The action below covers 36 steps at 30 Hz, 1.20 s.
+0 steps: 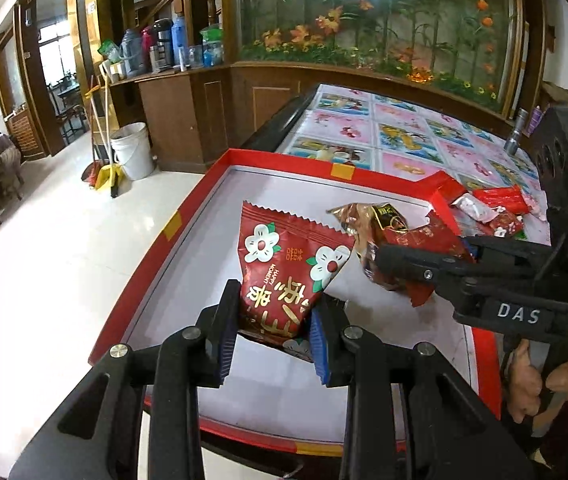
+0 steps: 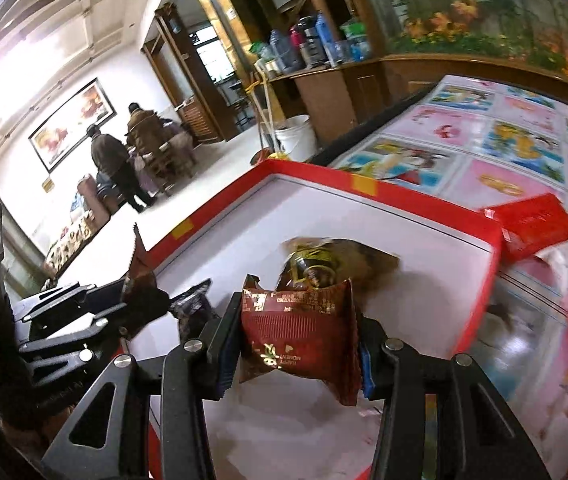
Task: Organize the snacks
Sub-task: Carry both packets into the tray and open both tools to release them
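Left claw [image 1: 273,322] pinching red flower-print snack packet [image 1: 284,268], packet held over white floor of red-rimmed box [image 1: 279,162]. Right claw [image 2: 292,350] clamped on dark red snack packet [image 2: 300,332], also above box interior. Gold-brown wrapper [image 2: 336,260] just beyond right claw's packet, blurred, whether it rests on box floor or is gripped too unclear. Loose pile of red snacks [image 1: 496,208] outside box's far right corner, on worktop [image 1: 412,128] with picture-tile cover. White bucket [image 1: 131,150] on floor beyond box's left rim.
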Available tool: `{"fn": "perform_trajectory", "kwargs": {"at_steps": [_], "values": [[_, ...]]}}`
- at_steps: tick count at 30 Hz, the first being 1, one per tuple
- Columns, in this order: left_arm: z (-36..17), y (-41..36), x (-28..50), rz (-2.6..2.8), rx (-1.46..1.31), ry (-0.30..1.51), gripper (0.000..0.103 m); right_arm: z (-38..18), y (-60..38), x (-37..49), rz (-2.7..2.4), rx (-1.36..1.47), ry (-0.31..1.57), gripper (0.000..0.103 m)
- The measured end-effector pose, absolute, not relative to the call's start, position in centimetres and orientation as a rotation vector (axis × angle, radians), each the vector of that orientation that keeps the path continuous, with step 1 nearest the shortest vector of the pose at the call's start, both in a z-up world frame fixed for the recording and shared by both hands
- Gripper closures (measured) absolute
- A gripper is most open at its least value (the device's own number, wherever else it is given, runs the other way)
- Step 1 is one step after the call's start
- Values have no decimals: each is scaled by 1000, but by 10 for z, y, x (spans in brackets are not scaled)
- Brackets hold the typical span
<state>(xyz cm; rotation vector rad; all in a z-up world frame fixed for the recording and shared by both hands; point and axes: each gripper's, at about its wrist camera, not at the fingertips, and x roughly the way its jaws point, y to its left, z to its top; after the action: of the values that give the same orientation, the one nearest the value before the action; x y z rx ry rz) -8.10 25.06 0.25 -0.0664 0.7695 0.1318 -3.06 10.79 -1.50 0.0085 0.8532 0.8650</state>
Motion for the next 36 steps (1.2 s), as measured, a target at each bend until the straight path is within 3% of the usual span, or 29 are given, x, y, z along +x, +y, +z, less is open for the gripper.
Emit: {"fn": "perform_trajectory", "kwargs": {"at_steps": [4, 6, 8, 12, 20, 28, 36], "values": [[-1, 253, -79, 146, -67, 787, 67, -14, 119, -35, 911, 13, 871, 54], [-3, 251, -78, 150, -63, 791, 51, -15, 120, -37, 920, -2, 873, 50], [-4, 249, -78, 155, -60, 792, 40, -14, 119, -37, 917, -3, 872, 45], [-4, 242, -77, 151, -38, 789, 33, -14, 115, -37, 906, -3, 860, 38], [-6, 235, -78, 159, 8, 768, 23, -15, 111, -36, 899, -23, 851, 36], [-37, 236, -69, 167, -27, 792, 23, -1, 76, -22, 855, 84, 799, 31], [-35, 226, -52, 186, 16, 766, 21, 10, 4, 7, 687, 195, 769, 29]]}}
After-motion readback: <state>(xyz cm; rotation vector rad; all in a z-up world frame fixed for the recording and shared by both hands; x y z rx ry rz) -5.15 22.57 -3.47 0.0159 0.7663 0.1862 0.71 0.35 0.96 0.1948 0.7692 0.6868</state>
